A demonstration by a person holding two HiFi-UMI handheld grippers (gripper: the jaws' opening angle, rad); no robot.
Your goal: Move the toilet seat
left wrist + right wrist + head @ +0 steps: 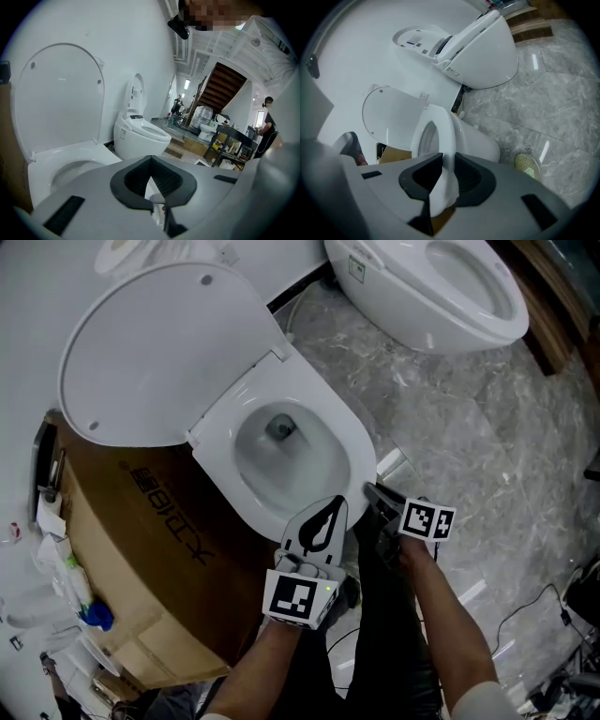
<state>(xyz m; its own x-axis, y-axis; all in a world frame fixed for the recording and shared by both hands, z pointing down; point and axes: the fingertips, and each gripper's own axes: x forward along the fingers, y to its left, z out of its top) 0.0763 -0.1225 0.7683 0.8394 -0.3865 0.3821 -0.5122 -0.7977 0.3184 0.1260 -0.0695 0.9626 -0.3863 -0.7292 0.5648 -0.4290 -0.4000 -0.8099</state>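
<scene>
A white toilet stands with its lid (159, 352) raised against the wall and its seat (349, 448) lying round the bowl. My right gripper (370, 491) is at the seat's front right edge. In the right gripper view its jaws (445, 174) are closed on the white seat rim (440, 136), which fills the gap between the pads. My left gripper (336, 505) hovers just beside it over the front rim, its tips meeting, with nothing held. The left gripper view looks past the shut jaws (151, 161) to the upright lid (56, 103).
A second white toilet (441, 287) stands to the right on the grey marble floor (487, 427). A brown cardboard box (141, 549) is pressed against the toilet's left side. Cables (553, 606) lie on the floor at the right. A shoe (528, 165) is near the bowl's base.
</scene>
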